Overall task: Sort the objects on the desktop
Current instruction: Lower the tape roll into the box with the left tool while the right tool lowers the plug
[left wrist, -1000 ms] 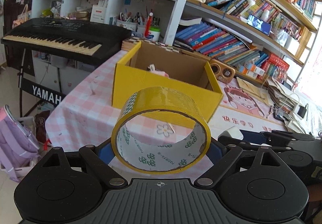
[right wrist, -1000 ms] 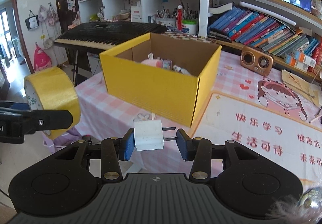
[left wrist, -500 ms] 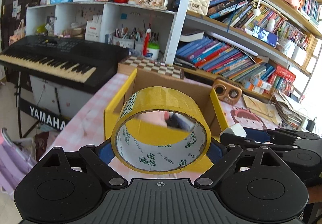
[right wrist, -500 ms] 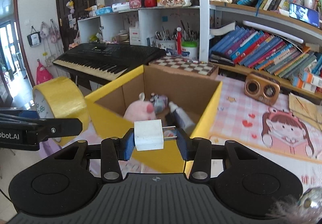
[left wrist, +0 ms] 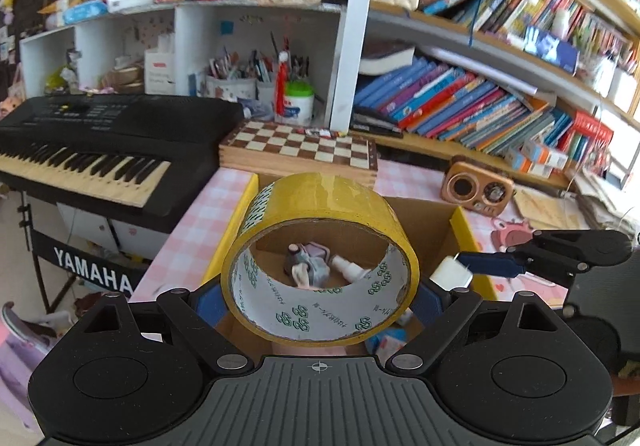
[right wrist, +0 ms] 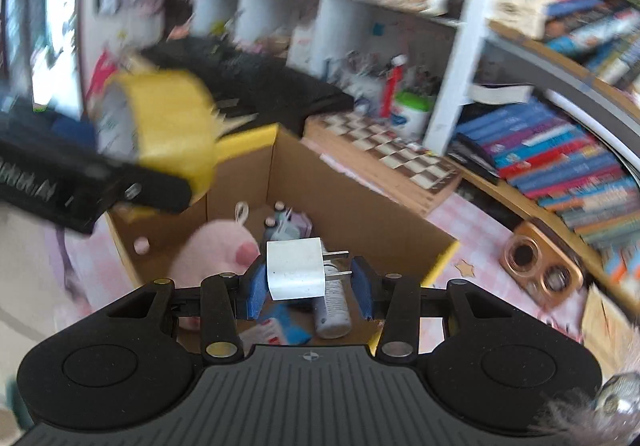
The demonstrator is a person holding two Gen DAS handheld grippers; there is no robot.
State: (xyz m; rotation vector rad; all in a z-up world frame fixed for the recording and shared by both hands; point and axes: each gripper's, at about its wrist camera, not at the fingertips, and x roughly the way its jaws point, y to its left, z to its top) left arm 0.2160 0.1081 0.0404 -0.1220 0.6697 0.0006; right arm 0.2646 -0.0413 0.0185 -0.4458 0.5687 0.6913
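My left gripper (left wrist: 318,296) is shut on a roll of yellow tape (left wrist: 320,258) and holds it over the open yellow cardboard box (left wrist: 464,230). My right gripper (right wrist: 308,288) is shut on a white plug adapter (right wrist: 296,274) with its two prongs pointing right, held above the same box (right wrist: 248,137). Inside the box lie a pink plush toy (right wrist: 216,250), a small doll (left wrist: 308,266), a grey spray bottle (right wrist: 332,306) and a blue-and-white pack (right wrist: 276,330). The tape and left gripper show blurred at the left of the right wrist view (right wrist: 160,125).
The box stands on a pink checked tablecloth (left wrist: 192,238). A chessboard (left wrist: 300,149) lies behind it and a small wooden radio (left wrist: 476,187) to its right. A black Yamaha keyboard (left wrist: 100,149) stands left of the table. Full bookshelves (left wrist: 480,101) rise behind.
Both grippers have moved forward and up, from in front of the box to above its opening, each keeping its object. The box interior now shows from above.
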